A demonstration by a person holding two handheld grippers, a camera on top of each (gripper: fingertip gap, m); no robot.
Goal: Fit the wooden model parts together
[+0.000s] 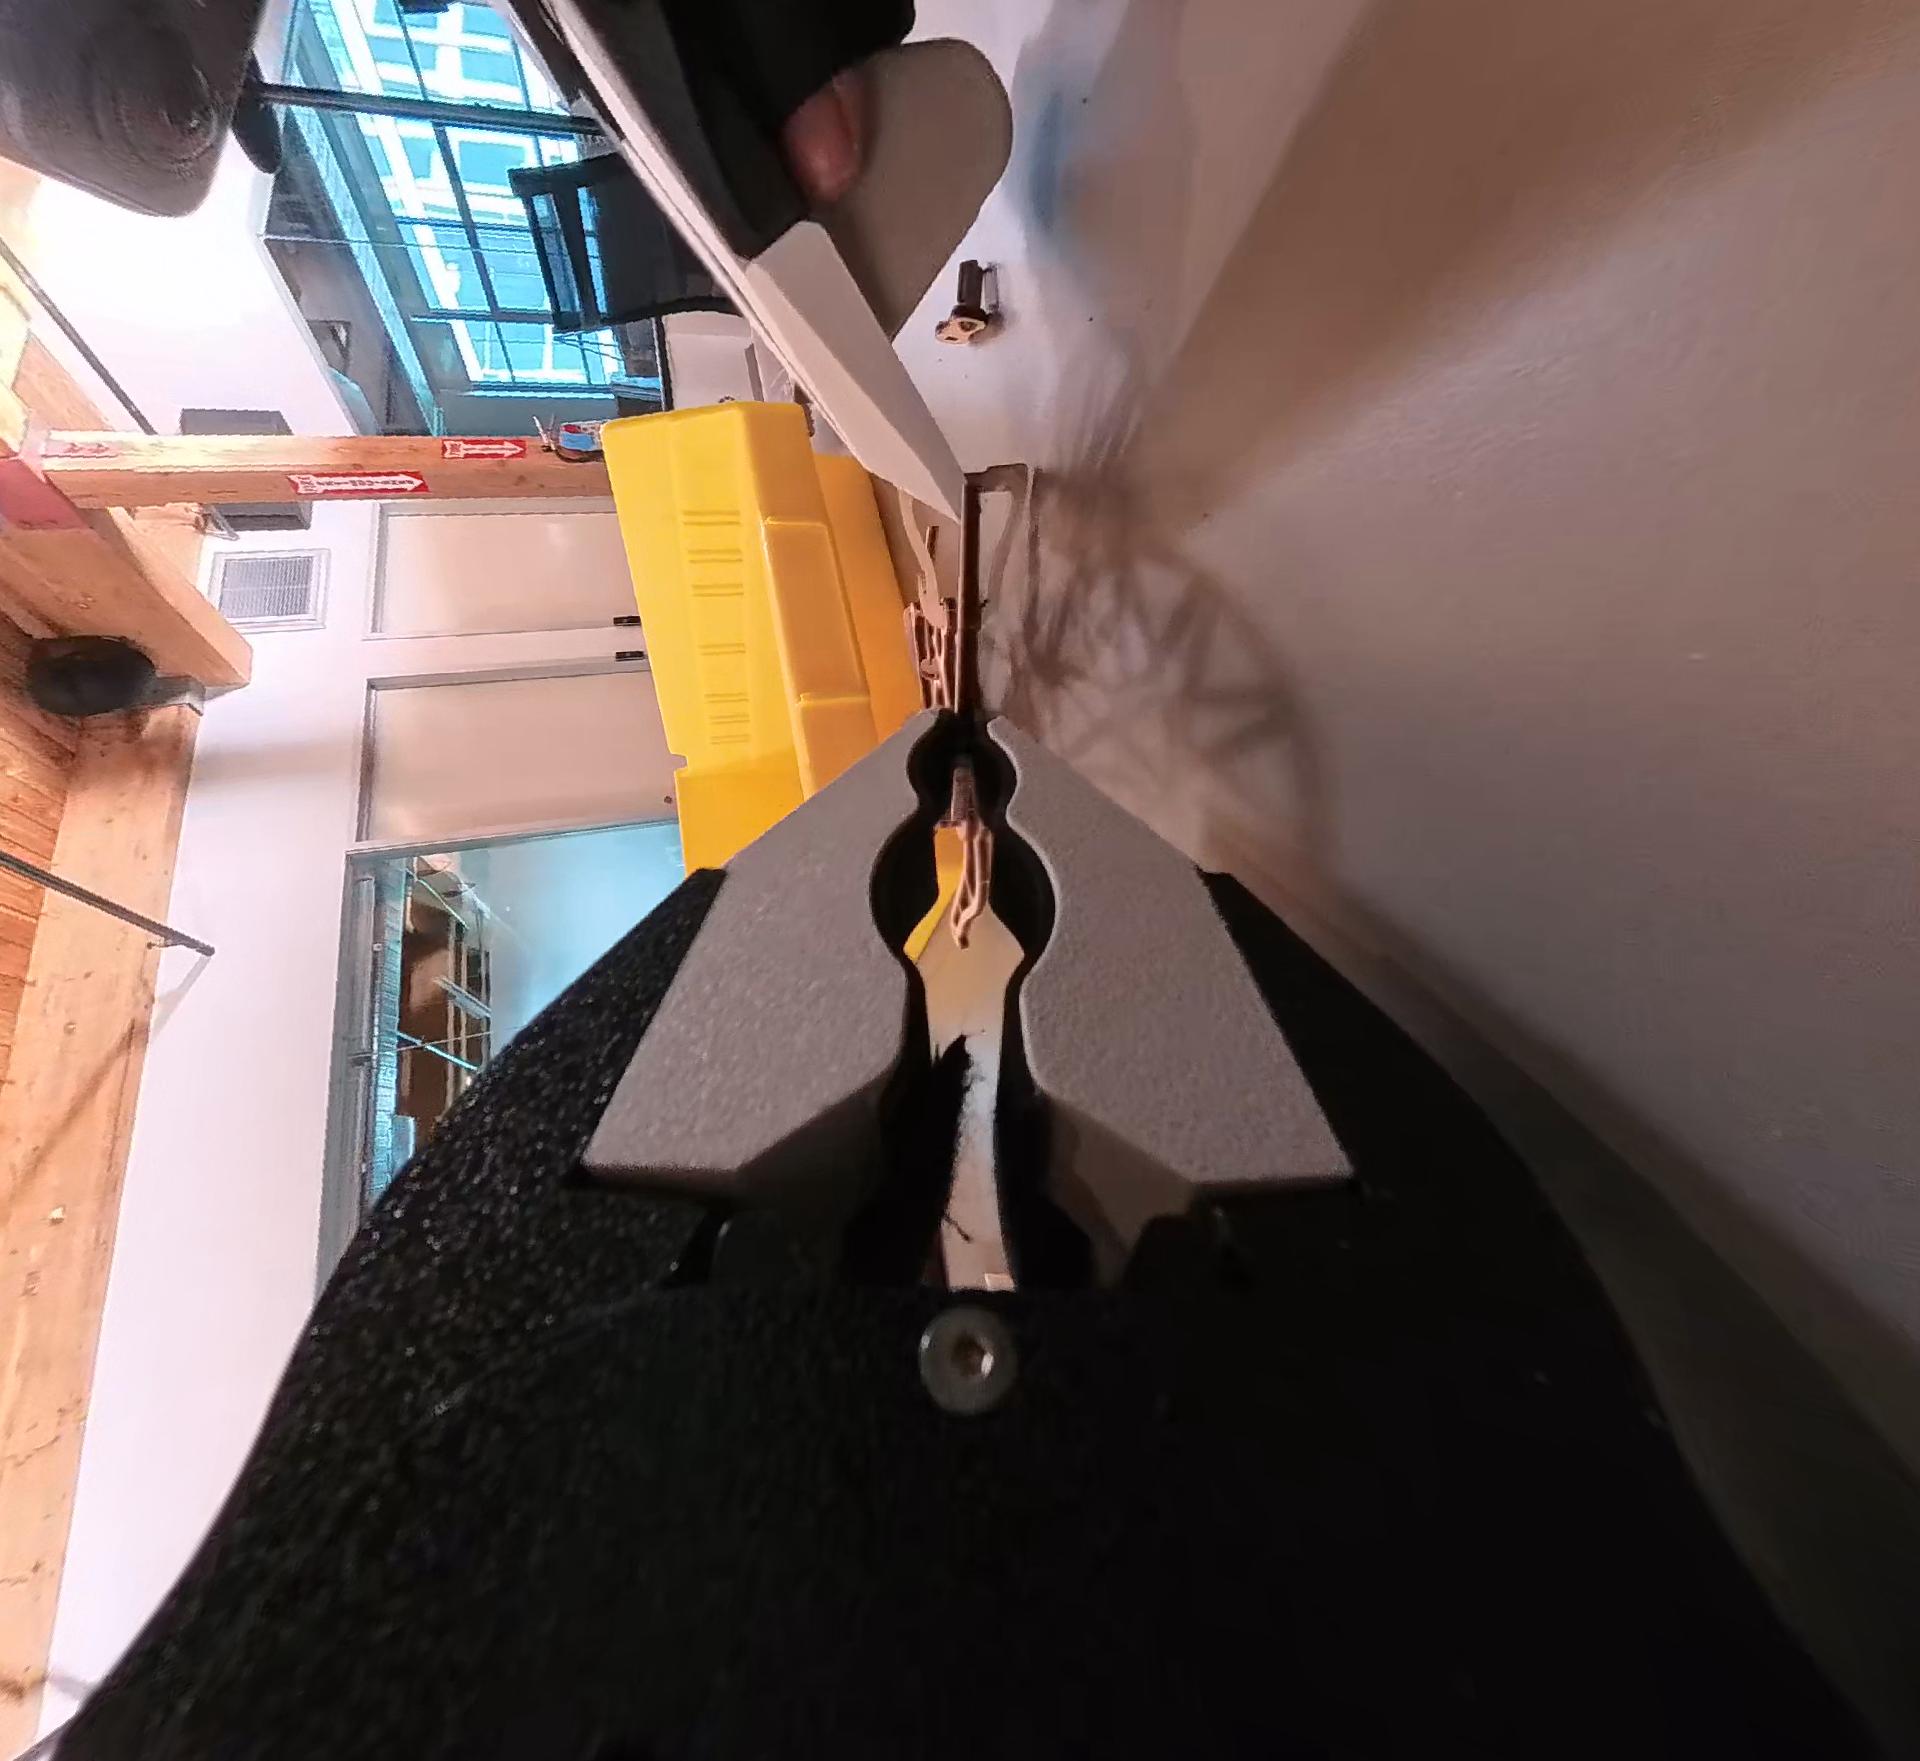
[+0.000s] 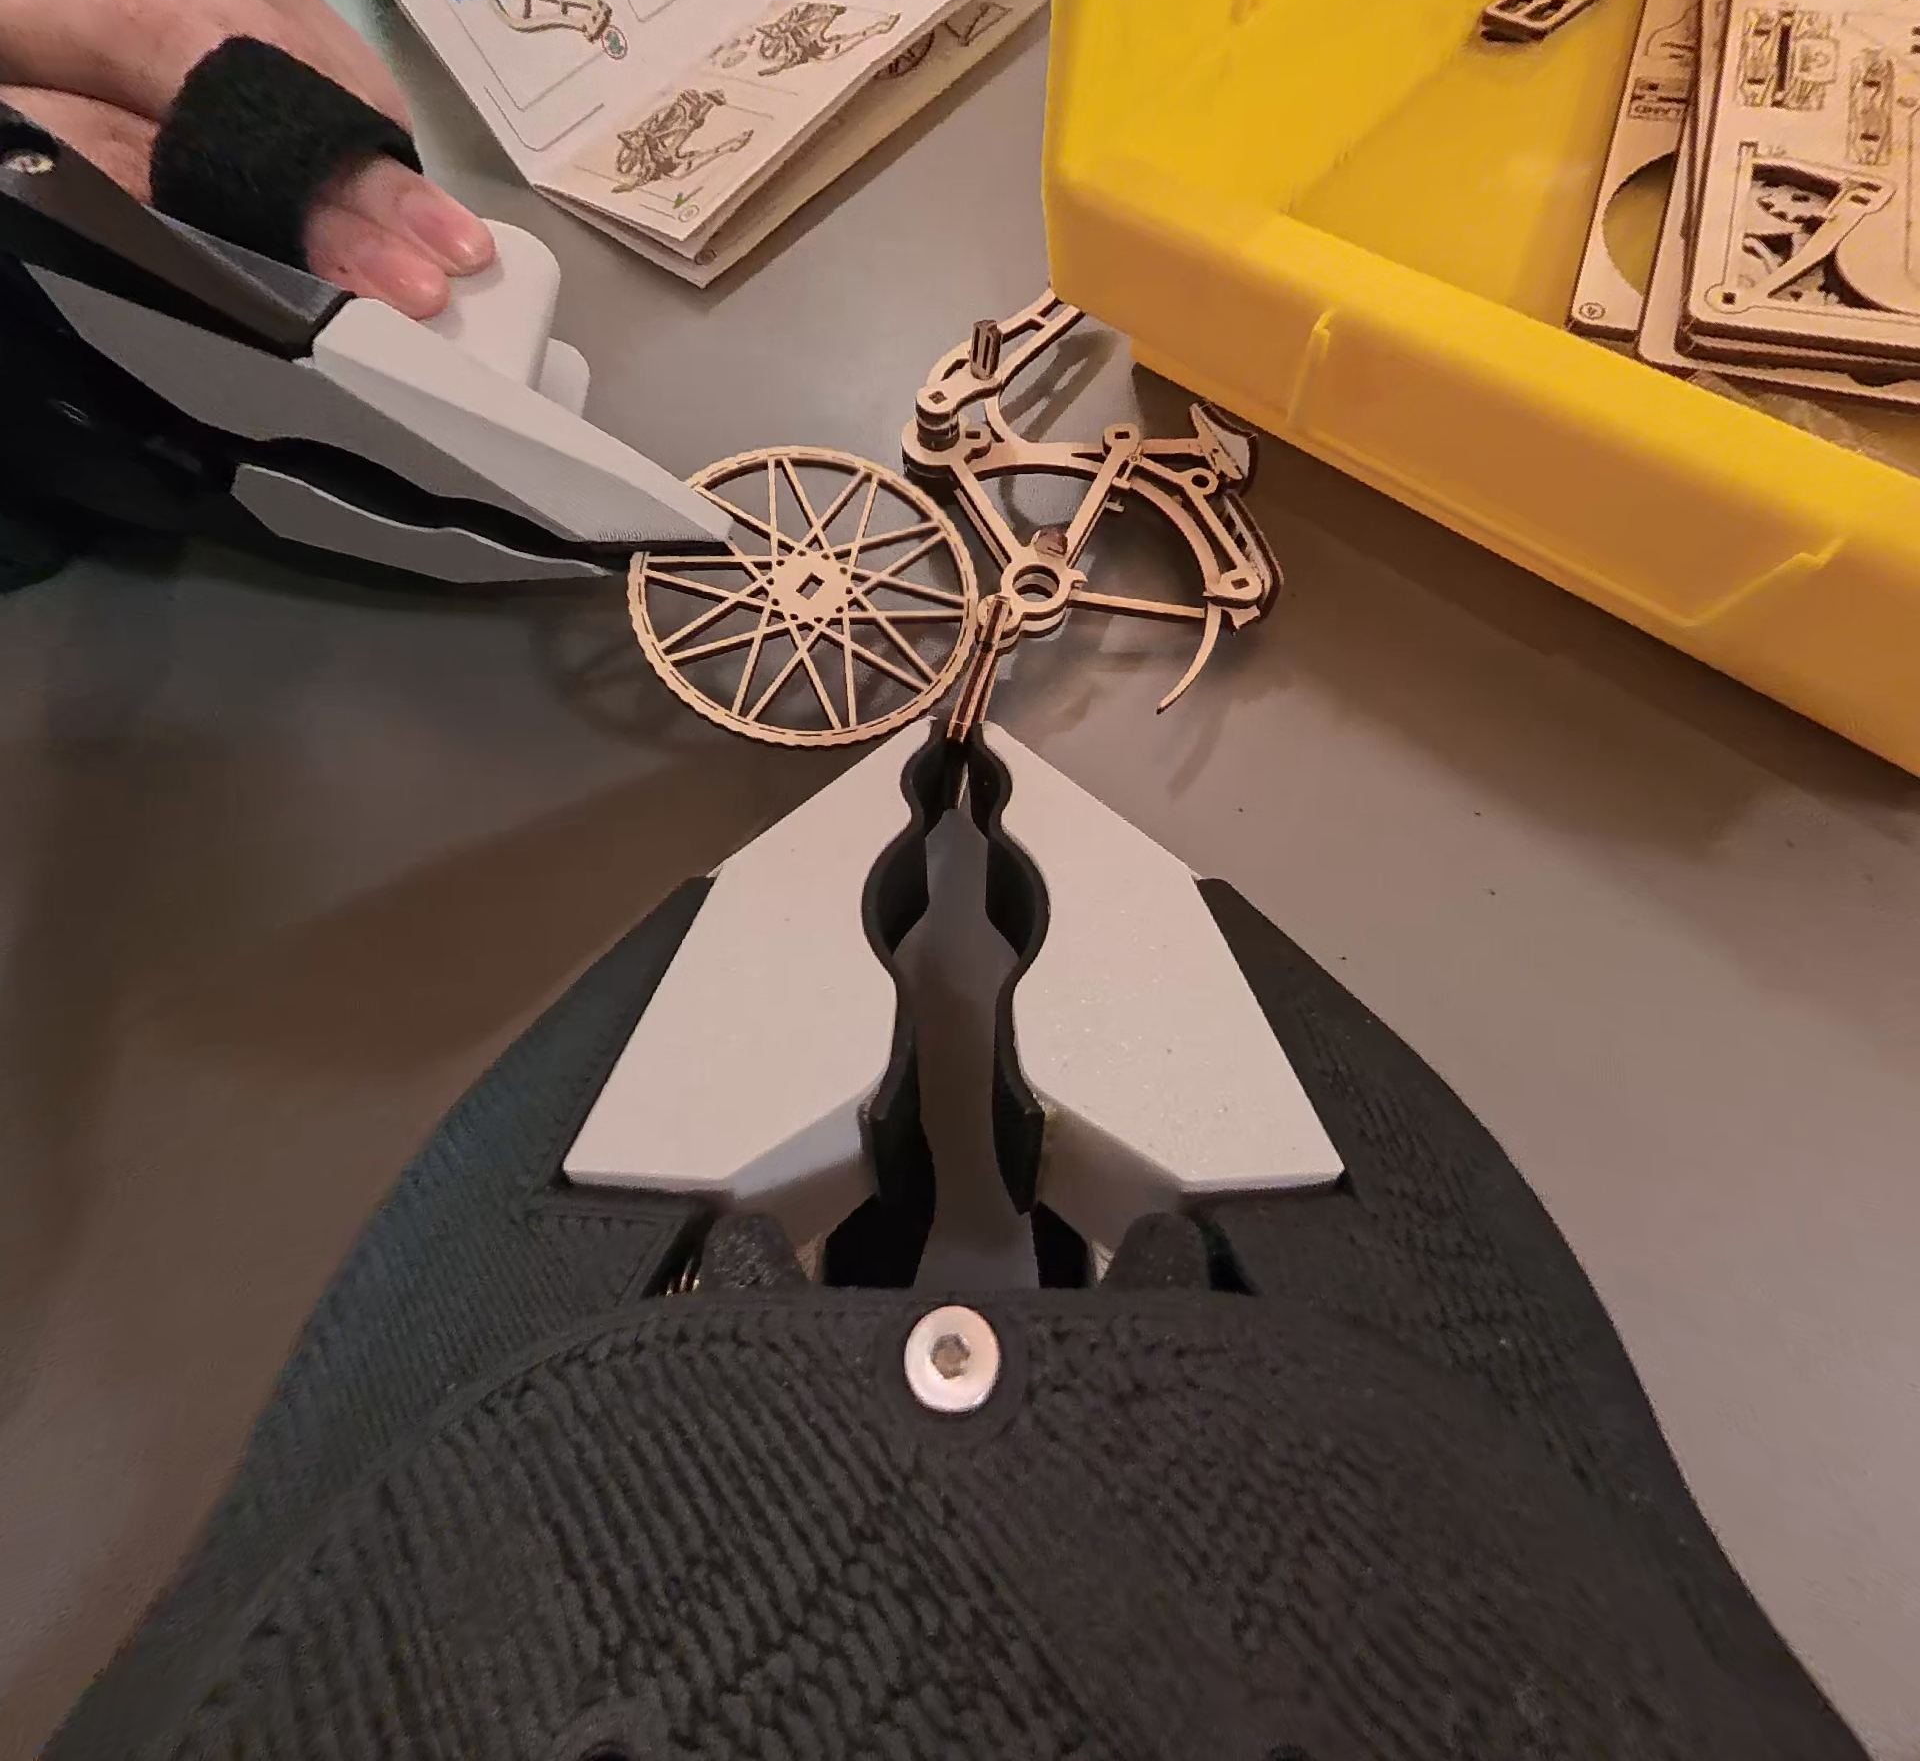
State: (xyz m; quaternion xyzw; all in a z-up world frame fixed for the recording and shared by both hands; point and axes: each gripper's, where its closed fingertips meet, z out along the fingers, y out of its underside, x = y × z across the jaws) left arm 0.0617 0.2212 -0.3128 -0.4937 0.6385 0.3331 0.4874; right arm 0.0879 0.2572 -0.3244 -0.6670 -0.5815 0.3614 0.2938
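Note:
A spoked wooden wheel point(image 2: 800, 599) hangs just above the grey table. My left gripper point(image 2: 707, 539) comes in from the left and is shut on its rim. In the left wrist view the wheel point(image 1: 969, 610) shows edge-on in my left gripper point(image 1: 961, 724). My right gripper point(image 2: 961, 743) is shut on a thin wooden strip point(image 2: 982, 662). The strip's far end meets the round hub of the wooden bicycle frame point(image 2: 1101, 506), just right of the wheel. The right gripper point(image 1: 940, 496) reaches in from the top of the left wrist view.
A yellow bin point(image 2: 1351, 340) holding wooden part sheets point(image 2: 1766, 101) stands at the right, close behind the frame; it also shows in the left wrist view point(image 1: 748, 589). An open instruction booklet point(image 2: 727, 49) lies at the back. A small loose wooden part point(image 1: 966, 324) lies on the table. The grippers' ends are close to 5 cm from one another.

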